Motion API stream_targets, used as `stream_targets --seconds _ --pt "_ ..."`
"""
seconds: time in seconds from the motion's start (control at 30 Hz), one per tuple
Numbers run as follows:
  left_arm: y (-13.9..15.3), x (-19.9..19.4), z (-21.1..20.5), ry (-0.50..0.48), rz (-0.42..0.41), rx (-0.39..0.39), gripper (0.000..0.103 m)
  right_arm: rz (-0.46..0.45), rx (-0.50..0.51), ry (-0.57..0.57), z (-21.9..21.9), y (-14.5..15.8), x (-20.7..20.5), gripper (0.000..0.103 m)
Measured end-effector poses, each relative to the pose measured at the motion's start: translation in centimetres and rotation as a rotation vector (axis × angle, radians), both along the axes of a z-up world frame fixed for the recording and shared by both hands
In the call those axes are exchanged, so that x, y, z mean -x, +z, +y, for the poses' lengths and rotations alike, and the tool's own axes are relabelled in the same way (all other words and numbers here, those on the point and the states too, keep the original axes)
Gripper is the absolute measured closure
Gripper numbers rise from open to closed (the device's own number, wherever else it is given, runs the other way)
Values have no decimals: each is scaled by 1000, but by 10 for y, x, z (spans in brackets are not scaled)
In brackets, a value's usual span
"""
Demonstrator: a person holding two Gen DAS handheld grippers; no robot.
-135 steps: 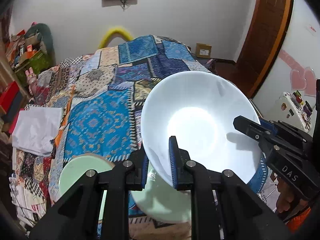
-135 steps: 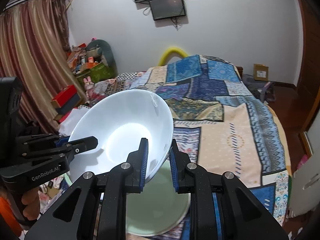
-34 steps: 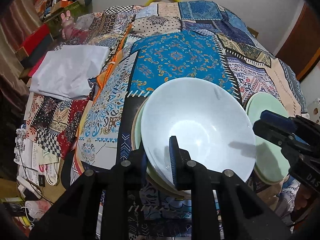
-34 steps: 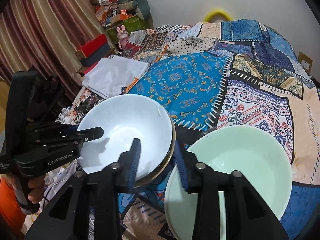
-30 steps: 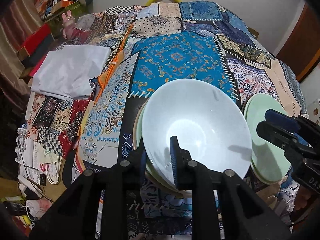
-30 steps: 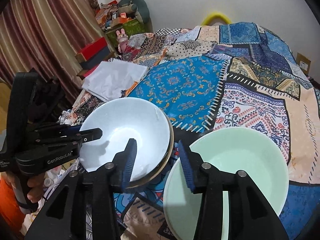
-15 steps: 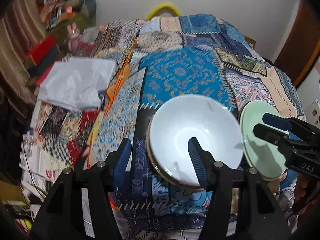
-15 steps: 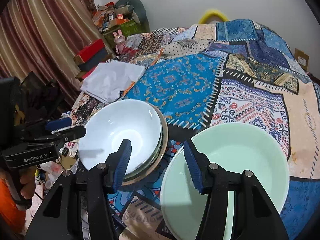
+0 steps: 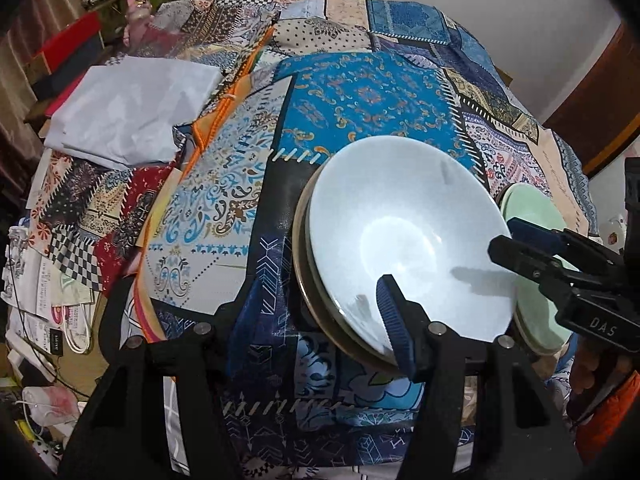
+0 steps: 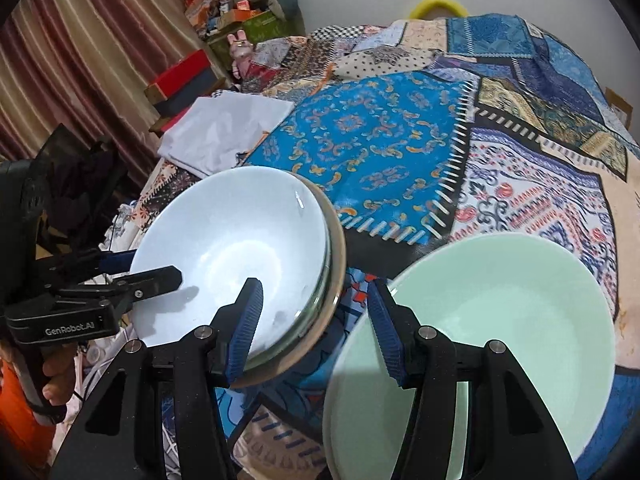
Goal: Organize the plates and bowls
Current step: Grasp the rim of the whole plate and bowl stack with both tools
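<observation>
A white bowl (image 9: 404, 236) (image 10: 236, 240) rests on top of a stack of plates (image 9: 316, 300) (image 10: 334, 276) on the patchwork bedspread. A pale green bowl (image 10: 492, 328) (image 9: 532, 216) sits to its right. My left gripper (image 9: 312, 312) is open and empty; its right finger (image 9: 394, 320) is over the white bowl's near rim. My right gripper (image 10: 316, 328) is open and empty, above the gap between the white bowl and the green bowl. Each gripper shows in the other's view, at the bowl's sides.
The patchwork bedspread (image 9: 360, 96) (image 10: 400, 132) covers the bed. A folded white cloth (image 9: 132, 108) (image 10: 224, 132) lies at the left. Boxes and clutter (image 10: 240, 12) line the far left wall by the curtain. Papers and cables (image 9: 44, 312) lie by the bed's left edge.
Both grippers carried the white bowl down onto the plate stack, then opened and let it go. Both have since pulled back a little.
</observation>
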State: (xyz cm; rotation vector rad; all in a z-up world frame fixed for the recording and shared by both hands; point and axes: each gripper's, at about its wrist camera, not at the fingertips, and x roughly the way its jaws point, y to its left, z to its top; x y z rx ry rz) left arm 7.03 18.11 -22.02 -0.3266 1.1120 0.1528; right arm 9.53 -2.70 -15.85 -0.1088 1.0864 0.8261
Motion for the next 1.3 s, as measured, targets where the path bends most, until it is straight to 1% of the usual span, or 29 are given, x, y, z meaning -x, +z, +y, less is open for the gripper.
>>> stream_targets --seconds 0.13,0.4,0.5,0.6,0.63,0.67,0.73,0.87,1.1,1.3 --pt "-6 -1 4 8 -1 27 44 27 -1 24 7 -6 0 66" --pt "-17 1 12 10 1 58 47 54 -6 30 14 -13 1 66" --pt "-23 -1 12 6 11 84 54 56 -3 26 15 -15 2 67" --pt "-24 -3 8 -3 11 84 61 68 -13 4 15 -15 0 68" --pt "-23 -4 6 -9 8 83 66 71 -15 -4 14 -15 0 68" --pt "-22 -5 3 -15 4 82 67 73 -16 -11 14 -16 -1 69" --pt "-20 -5 0 -9 0 63 67 69 -17 -22 13 -16 0 70" --pt "-18 -6 -1 8 -4 58 67 44 2 -30 15 -15 2 71" --pt "-11 -8 -4 26 -4 36 68 61 -6 -47 14 -14 -3 71" --pt "-5 -10 -6 27 -11 35 68 61 -15 -68 7 -8 -4 71"
